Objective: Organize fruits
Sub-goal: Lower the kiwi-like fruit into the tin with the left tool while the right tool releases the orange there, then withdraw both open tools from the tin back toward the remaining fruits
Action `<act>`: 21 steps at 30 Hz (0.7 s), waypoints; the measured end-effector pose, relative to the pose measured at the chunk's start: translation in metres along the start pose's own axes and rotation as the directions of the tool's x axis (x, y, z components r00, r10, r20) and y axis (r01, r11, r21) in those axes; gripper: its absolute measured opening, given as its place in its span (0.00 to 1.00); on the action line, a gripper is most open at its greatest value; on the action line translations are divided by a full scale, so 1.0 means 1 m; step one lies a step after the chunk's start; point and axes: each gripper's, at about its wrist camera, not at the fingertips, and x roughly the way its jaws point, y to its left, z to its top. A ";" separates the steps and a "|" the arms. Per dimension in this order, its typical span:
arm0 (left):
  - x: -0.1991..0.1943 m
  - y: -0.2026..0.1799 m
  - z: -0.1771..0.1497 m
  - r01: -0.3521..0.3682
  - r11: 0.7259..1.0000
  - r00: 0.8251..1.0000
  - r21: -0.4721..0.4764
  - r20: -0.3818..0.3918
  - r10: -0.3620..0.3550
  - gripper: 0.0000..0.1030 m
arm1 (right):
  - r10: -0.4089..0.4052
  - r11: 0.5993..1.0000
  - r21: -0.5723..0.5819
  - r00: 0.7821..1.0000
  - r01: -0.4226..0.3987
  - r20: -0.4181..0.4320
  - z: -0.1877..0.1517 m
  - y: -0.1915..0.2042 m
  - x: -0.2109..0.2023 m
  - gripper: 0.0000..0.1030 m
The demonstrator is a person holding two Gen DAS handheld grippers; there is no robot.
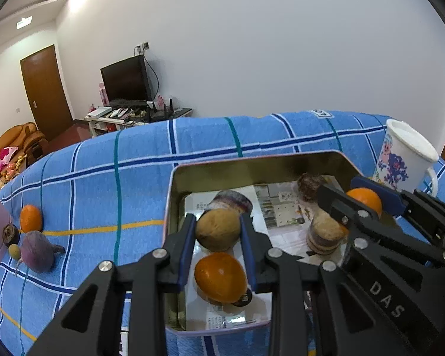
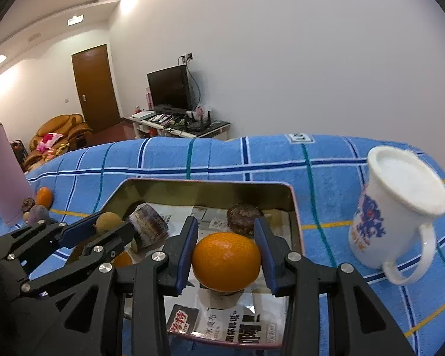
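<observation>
My left gripper [image 1: 217, 222] is shut on a round brown fruit [image 1: 218, 230], held over the near left part of the open metal tin [image 1: 252, 160]. Under it an orange [image 1: 221, 277] lies on the tin's newspaper lining. My right gripper [image 2: 226, 235] is shut on another orange [image 2: 226, 262] above the tin's [image 2: 204, 183] near middle. Each gripper shows in the other's view: the right gripper [image 1: 341, 188] with its orange [image 1: 368, 200], the left gripper [image 2: 117, 222] with the brown fruit [image 2: 108, 222]. A dark brown fruit [image 2: 243, 218] and a purple striped piece [image 2: 151, 225] also lie in the tin.
On the blue checked cloth [image 1: 133, 178] to the left lie an orange [image 1: 30, 218], a purple fruit [image 1: 40, 250], a small dark fruit [image 1: 11, 233] and a pink object [image 2: 6, 175]. A white printed mug [image 2: 397, 207] stands right of the tin.
</observation>
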 end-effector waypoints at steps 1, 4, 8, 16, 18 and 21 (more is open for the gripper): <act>0.001 0.000 0.000 -0.001 1.000 1.000 -0.002 -0.005 0.001 0.30 | 0.010 1.000 0.007 1.000 -0.010 -0.009 0.000 -0.001 0.002 0.41; 0.004 0.001 -0.002 -0.002 1.000 1.000 -0.007 -0.021 0.002 0.30 | 0.032 0.999 0.020 0.999 -0.032 -0.018 -0.001 -0.001 0.004 0.41; 0.006 -0.004 -0.003 -0.007 1.000 1.000 0.007 -0.022 0.007 0.30 | 0.057 0.998 0.017 0.998 -0.057 -0.008 0.000 0.003 0.003 0.41; -0.009 -0.006 0.000 -0.041 0.999 0.999 -0.005 0.023 0.041 0.83 | 0.077 0.994 0.061 0.990 -0.085 0.120 0.003 0.000 -0.021 0.74; -0.019 -0.005 0.000 -0.073 0.997 0.995 -0.025 0.071 0.075 0.99 | 0.065 0.993 0.087 0.984 -0.080 0.166 0.004 -0.004 -0.029 0.78; -0.031 -0.003 0.000 -0.080 0.996 0.991 -0.026 0.107 0.083 1.00 | 0.054 0.990 0.117 0.977 -0.080 0.205 0.005 -0.008 -0.036 0.79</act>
